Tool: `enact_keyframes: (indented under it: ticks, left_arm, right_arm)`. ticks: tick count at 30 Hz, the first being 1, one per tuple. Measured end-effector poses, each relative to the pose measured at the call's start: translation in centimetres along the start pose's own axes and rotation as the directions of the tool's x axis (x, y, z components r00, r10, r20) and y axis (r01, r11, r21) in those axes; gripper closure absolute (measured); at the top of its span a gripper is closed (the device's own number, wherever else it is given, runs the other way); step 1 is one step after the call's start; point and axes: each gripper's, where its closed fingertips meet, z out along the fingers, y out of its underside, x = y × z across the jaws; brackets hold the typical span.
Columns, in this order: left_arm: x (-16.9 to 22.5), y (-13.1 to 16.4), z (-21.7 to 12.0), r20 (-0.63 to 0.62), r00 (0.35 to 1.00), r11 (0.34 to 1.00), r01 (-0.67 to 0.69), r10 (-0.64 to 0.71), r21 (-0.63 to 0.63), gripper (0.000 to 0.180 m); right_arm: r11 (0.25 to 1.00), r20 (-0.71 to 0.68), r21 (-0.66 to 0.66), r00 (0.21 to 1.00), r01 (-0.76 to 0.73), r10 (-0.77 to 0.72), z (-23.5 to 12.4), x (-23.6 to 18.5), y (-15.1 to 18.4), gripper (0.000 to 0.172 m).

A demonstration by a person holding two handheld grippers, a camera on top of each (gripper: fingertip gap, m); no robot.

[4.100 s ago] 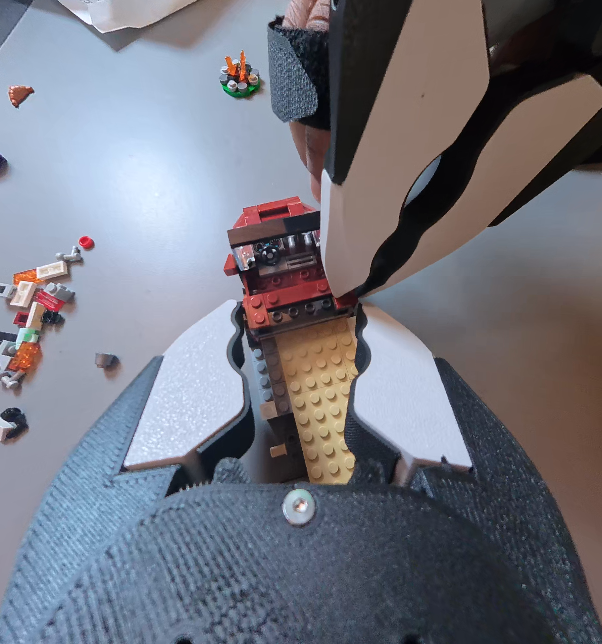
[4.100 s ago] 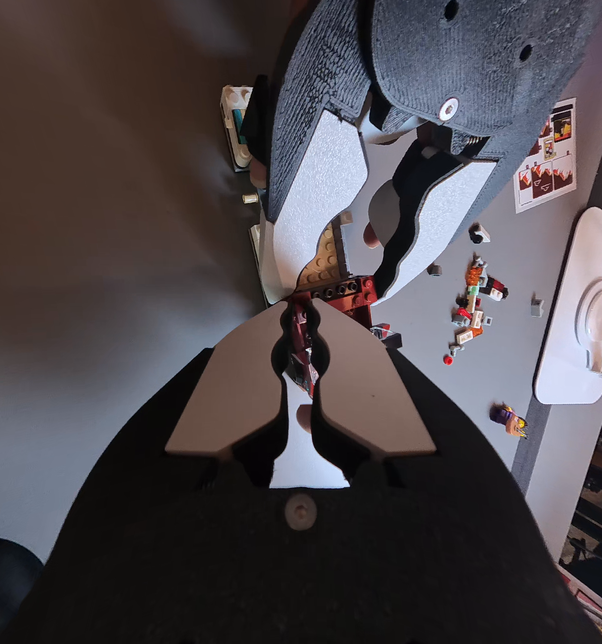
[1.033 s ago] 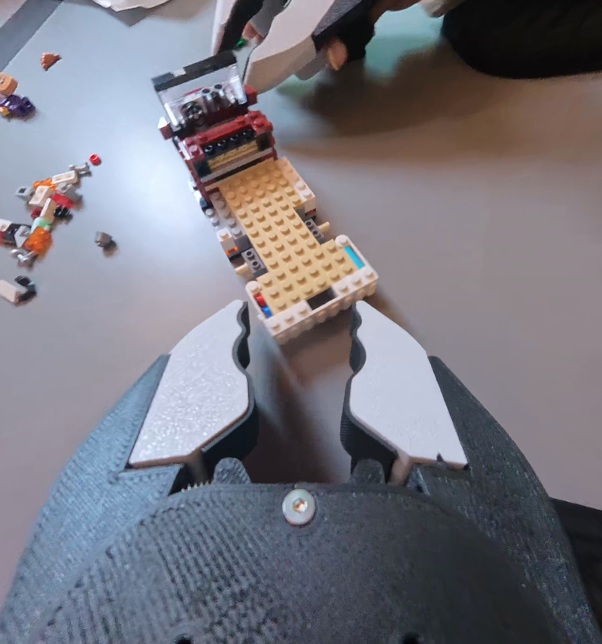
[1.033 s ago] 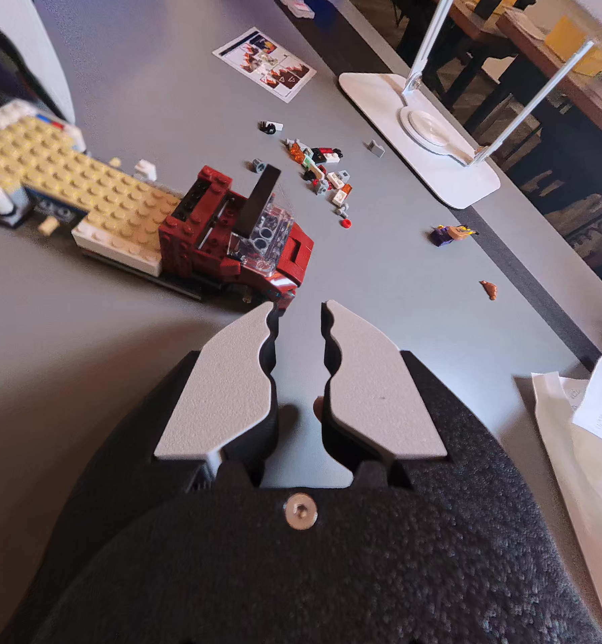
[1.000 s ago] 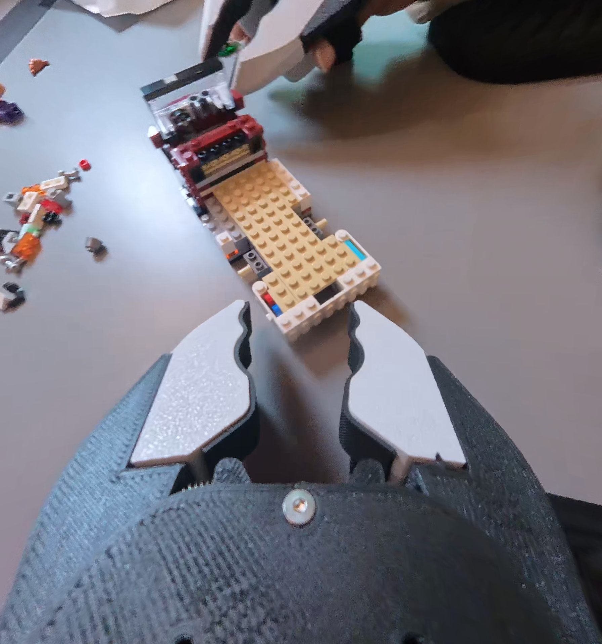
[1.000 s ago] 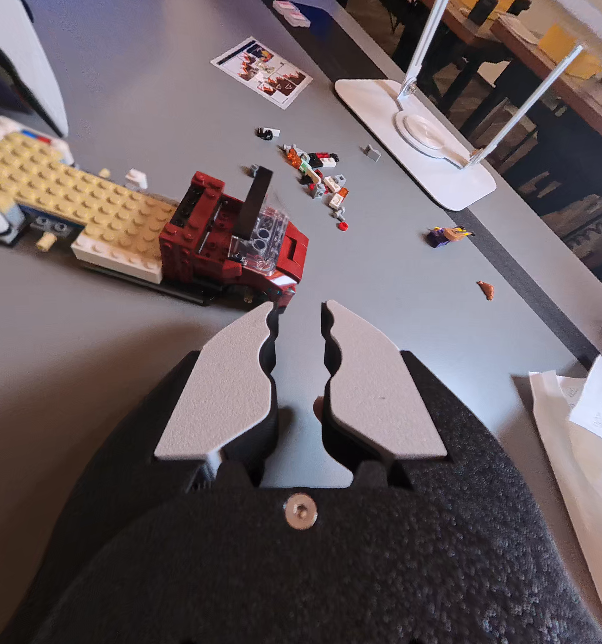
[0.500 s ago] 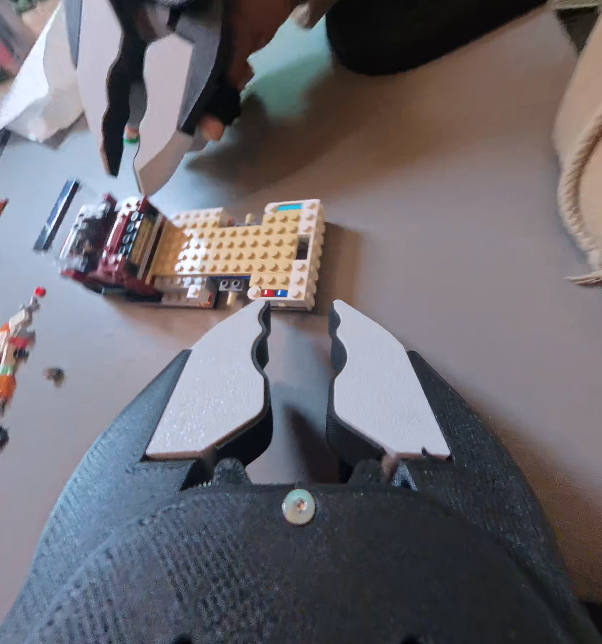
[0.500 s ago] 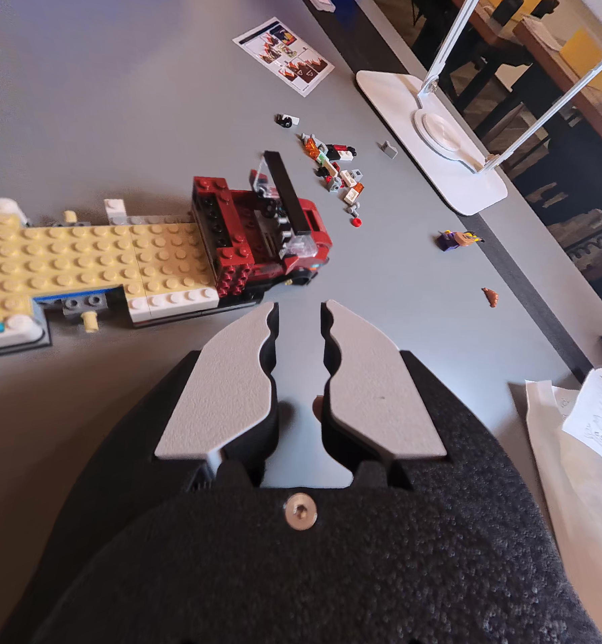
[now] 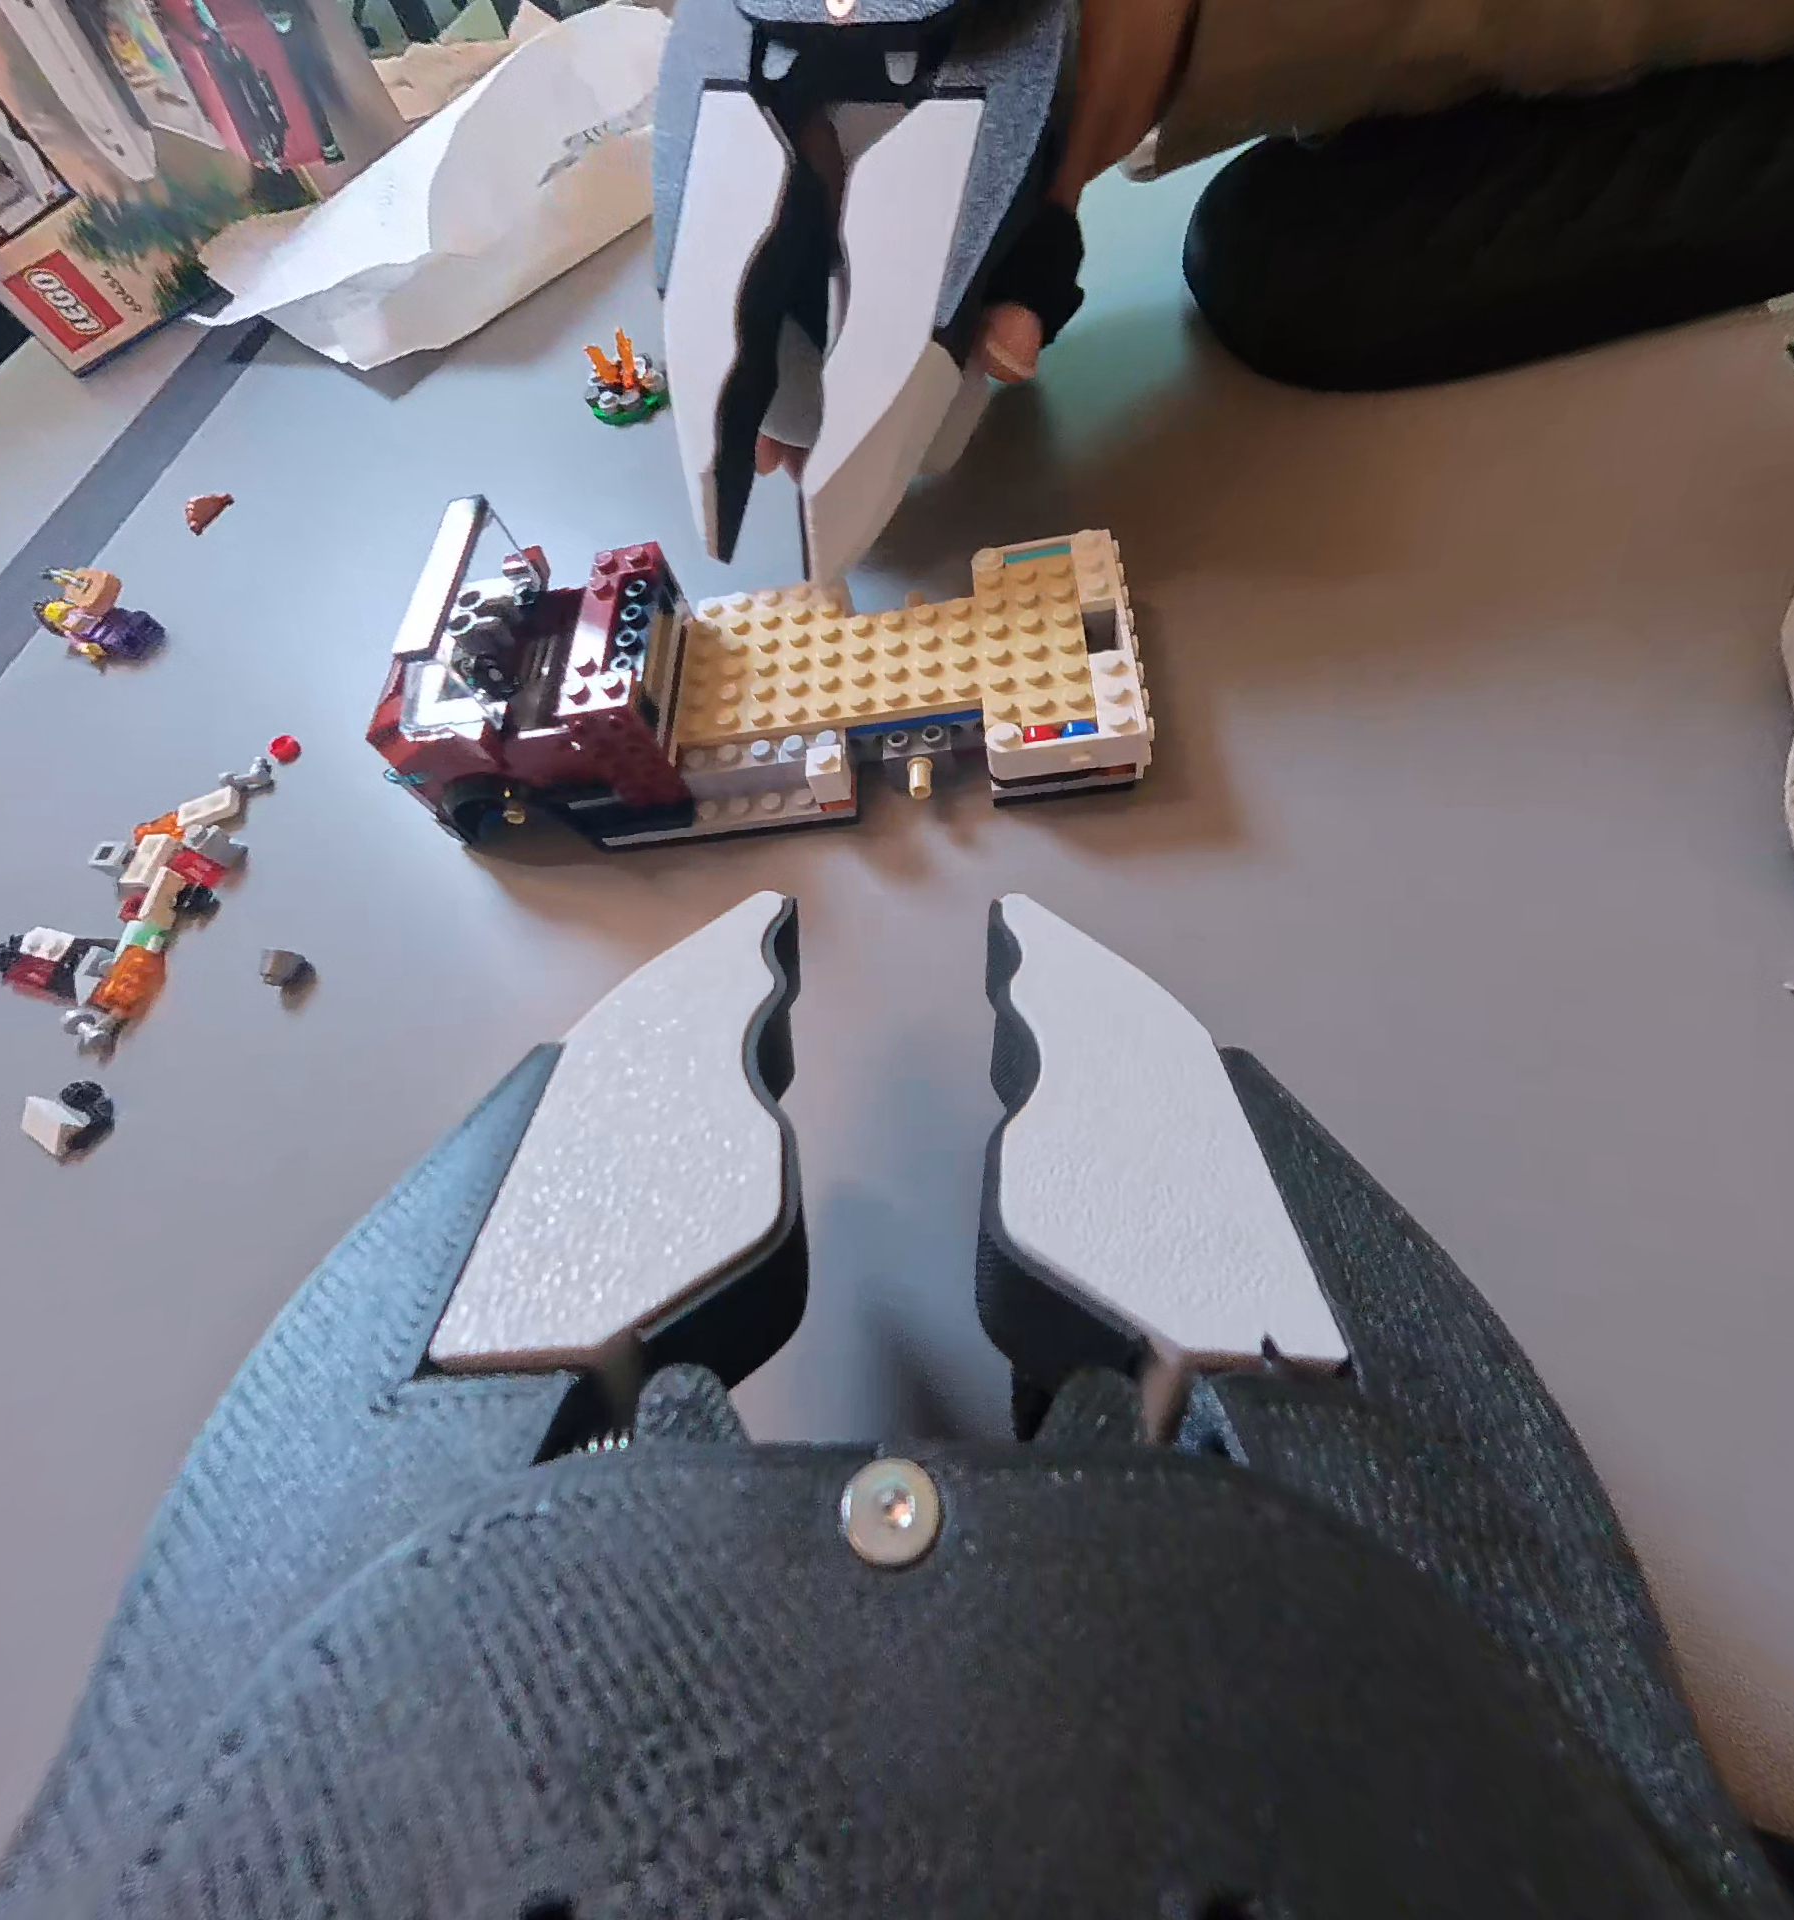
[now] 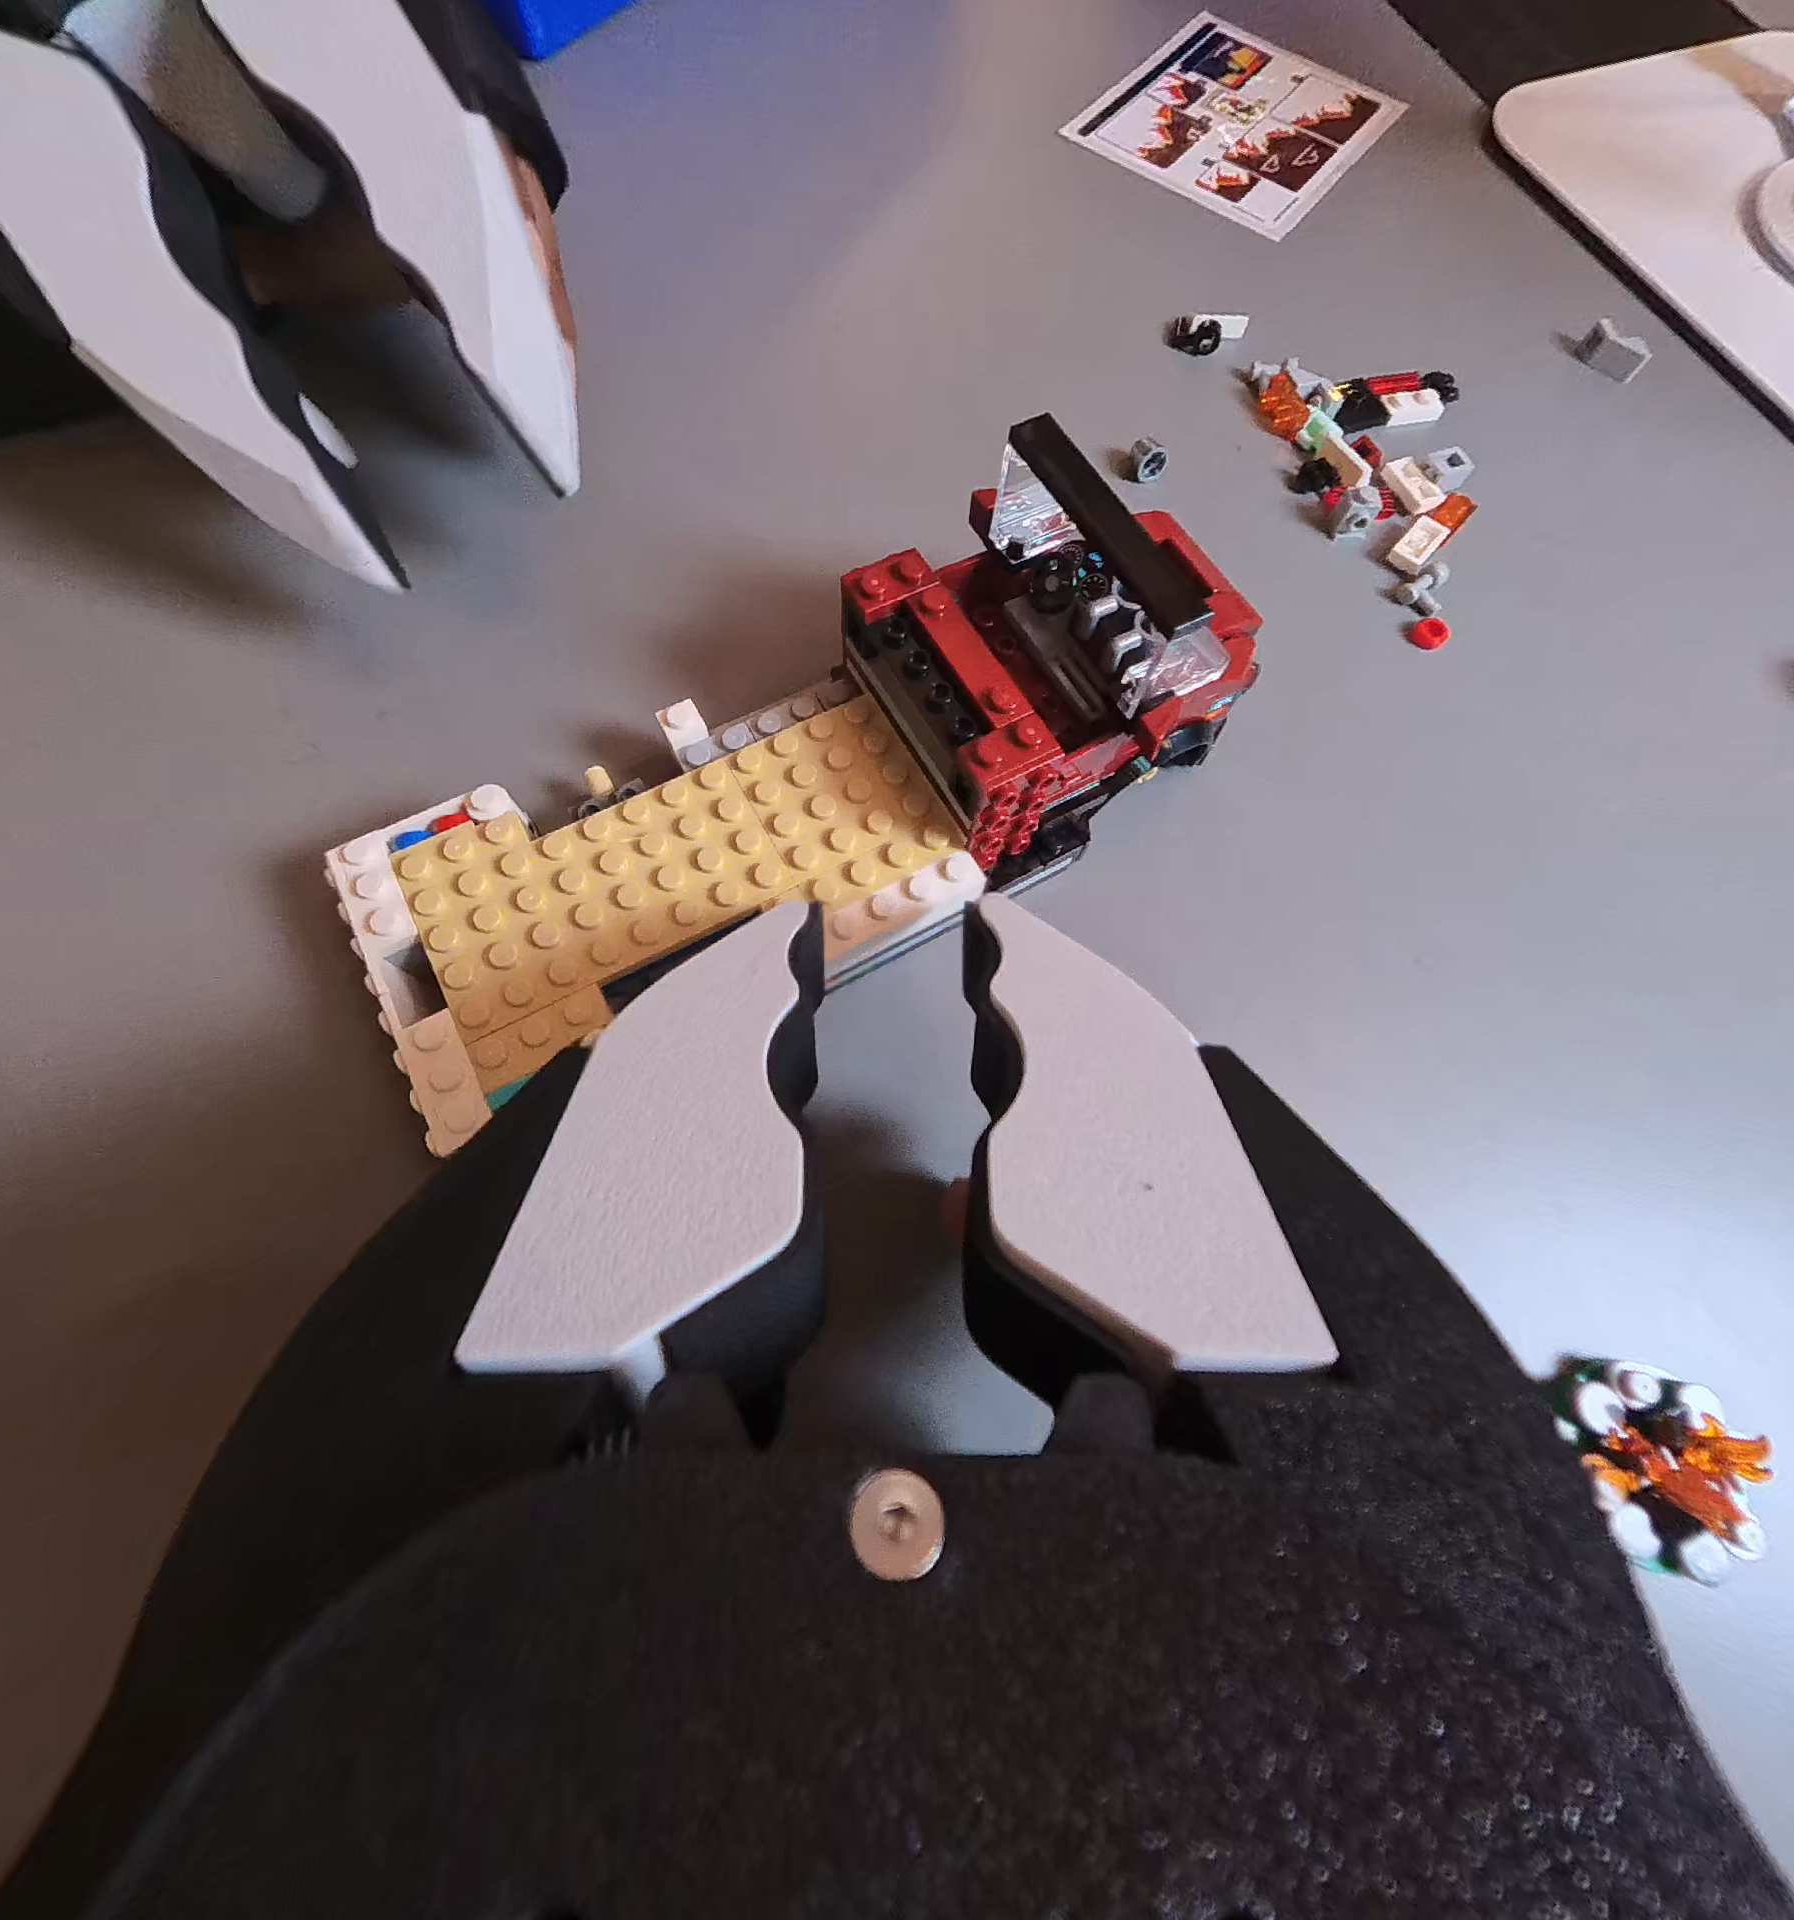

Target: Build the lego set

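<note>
Leftmost, at nine o'clock, loose brick pieces [image 9: 134, 935] lie scattered; the brick truck [image 9: 768, 696] sits mid-table [image 9: 1392, 935], with the left gripper [image 9: 891, 914] part-open and empty just short of it. Across at twelve o'clock the right gripper [image 10: 893, 920] hangs part-open, holding nothing, over the tan bed's near edge and could, I reckon, knock it. Only its view shows the instruction sheet [image 10: 1231, 125].

The toy truck [image 9: 758, 691] sits on the desk [image 9: 1392, 883] between both grippers; loose bricks [image 9: 134, 914] lie to its left.
</note>
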Motion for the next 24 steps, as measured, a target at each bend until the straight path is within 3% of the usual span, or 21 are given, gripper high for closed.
enact_keyframes:
  ticks: [4,24]
  left_arm:
    - [-0.7,0.0,-0.2,0.014,0.999,0.999,0.036,-0.037,0.017,0.146]
    - [-2.1,0.3,-0.5,0.074,0.996,0.999,0.048,-0.050,0.024,0.146]
  right_arm:
    - [0.999,0.066,-0.033,0.997,0.037,-0.034,-1.1,-0.8,0.4,0.146]
    - [0.989,-0.010,-0.071,0.991,0.132,-0.133,0.9,0.5,0.1,0.153]
